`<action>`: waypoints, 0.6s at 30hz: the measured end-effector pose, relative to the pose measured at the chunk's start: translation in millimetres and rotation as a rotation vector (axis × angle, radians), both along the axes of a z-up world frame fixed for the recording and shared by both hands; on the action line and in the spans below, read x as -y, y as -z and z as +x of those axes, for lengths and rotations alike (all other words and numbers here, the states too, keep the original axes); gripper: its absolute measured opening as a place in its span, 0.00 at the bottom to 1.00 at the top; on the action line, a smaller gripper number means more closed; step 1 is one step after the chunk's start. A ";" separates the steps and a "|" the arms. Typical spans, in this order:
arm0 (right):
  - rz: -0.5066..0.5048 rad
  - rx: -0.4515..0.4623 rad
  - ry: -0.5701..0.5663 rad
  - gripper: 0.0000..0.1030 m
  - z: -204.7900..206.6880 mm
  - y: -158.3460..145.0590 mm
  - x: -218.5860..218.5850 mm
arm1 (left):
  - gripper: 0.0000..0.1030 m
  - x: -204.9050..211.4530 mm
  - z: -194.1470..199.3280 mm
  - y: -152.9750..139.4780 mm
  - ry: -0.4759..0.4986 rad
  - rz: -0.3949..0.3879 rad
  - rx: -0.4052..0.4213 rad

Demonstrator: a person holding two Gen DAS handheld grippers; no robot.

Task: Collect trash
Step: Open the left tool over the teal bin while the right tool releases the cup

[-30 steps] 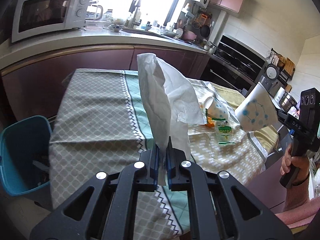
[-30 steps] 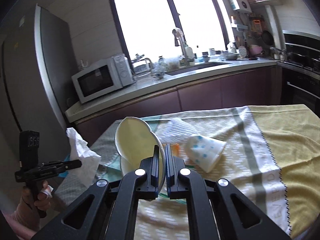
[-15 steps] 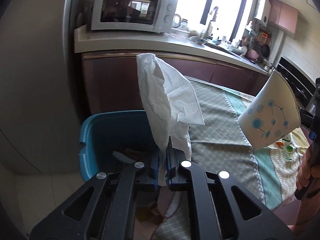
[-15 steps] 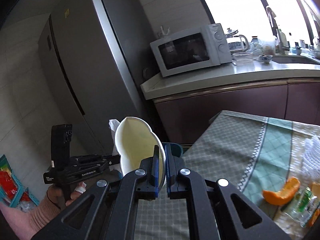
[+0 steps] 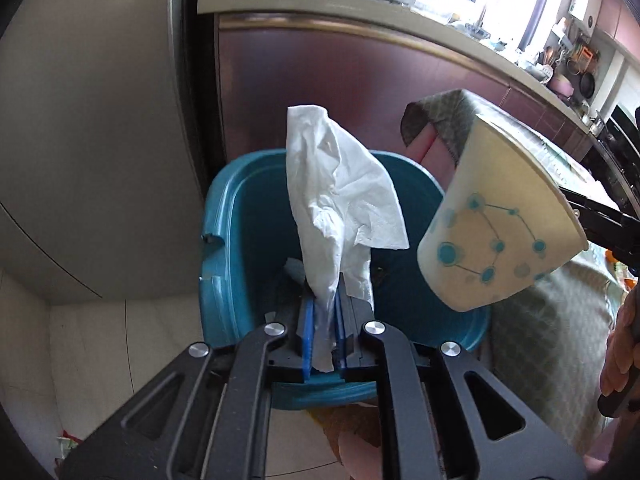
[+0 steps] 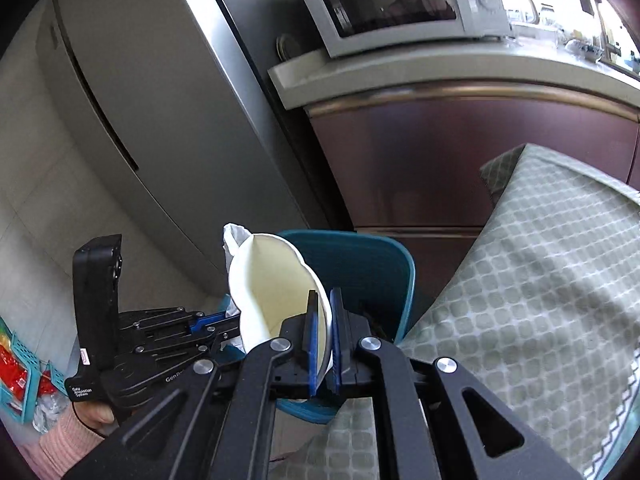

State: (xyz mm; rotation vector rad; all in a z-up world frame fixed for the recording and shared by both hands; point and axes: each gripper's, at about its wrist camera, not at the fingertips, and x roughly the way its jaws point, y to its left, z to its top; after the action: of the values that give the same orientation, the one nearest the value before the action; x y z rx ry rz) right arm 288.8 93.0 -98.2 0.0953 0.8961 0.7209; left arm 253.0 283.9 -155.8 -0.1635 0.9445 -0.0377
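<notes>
Both grippers have swung off the table since a second ago and now sit over the teal bin (image 5: pixel 224 216), which was at the left wrist view's 8 o'clock edge then and fills its centre now. Left gripper (image 5: pixel 323 334) is clamped on a crumpled white tissue (image 5: pixel 340 208); the tissue stands up from the blue pads, directly above the bin opening. In the left wrist view the right gripper (image 6: pixel 324 350) comes in from 3 o'clock, its fingers pinching the wall of a paper cup (image 5: pixel 500 228) with blue dot print. The cup is tilted, base toward the bin, and hangs over the bin's 3 o'clock rim rather than its middle. Green checked tablecloth (image 6: pixel 540 280) hangs just beside the bin at 3 o'clock. Some dark debris lies in the bin bottom; I cannot identify it. Judgement: step in hand is the drop. Tissue is well placed, so parting the left fingers should suffice, though thin paper may cling to a pad, and a small downward tilt would help. Cup should move toward 9 o'clock before release, or it may strike the rim and bounce to the floor.
</notes>
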 end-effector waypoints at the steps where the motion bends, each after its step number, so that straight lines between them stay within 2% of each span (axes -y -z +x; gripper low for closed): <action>1: -0.013 -0.012 -0.001 0.08 2.5 3.9 -4.6 | 0.11 -0.4 2.6 2.2 -0.003 0.001 -0.008; 2: -0.019 -0.026 0.004 0.10 5.2 7.5 -6.6 | 0.15 -2.5 4.9 4.6 -0.009 0.003 -0.014; 3: -0.019 -0.047 0.013 0.25 8.4 10.0 -7.9 | 0.19 -4.5 7.2 5.9 -0.011 0.000 -0.015; 4: -0.011 -0.055 0.026 0.35 10.6 11.0 -7.4 | 0.21 -6.1 9.2 6.2 -0.009 -0.004 -0.013; 5: -0.004 -0.049 0.038 0.40 10.9 10.0 -6.1 | 0.24 -6.3 9.2 6.5 -0.013 -0.003 -0.011; 11: 0.011 -0.018 0.032 0.40 3.4 2.6 2.8 | 0.26 4.9 -2.0 -1.2 -0.024 -0.019 0.018; 18: 0.043 0.026 0.021 0.40 -21.1 -7.7 36.5 | 0.28 33.8 -28.4 -37.2 0.049 -0.067 0.125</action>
State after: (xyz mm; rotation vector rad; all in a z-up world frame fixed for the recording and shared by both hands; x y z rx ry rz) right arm 267.7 56.5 -90.6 0.1335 0.8535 0.7206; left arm 224.6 250.1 -118.6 -0.1978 0.8226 -0.1240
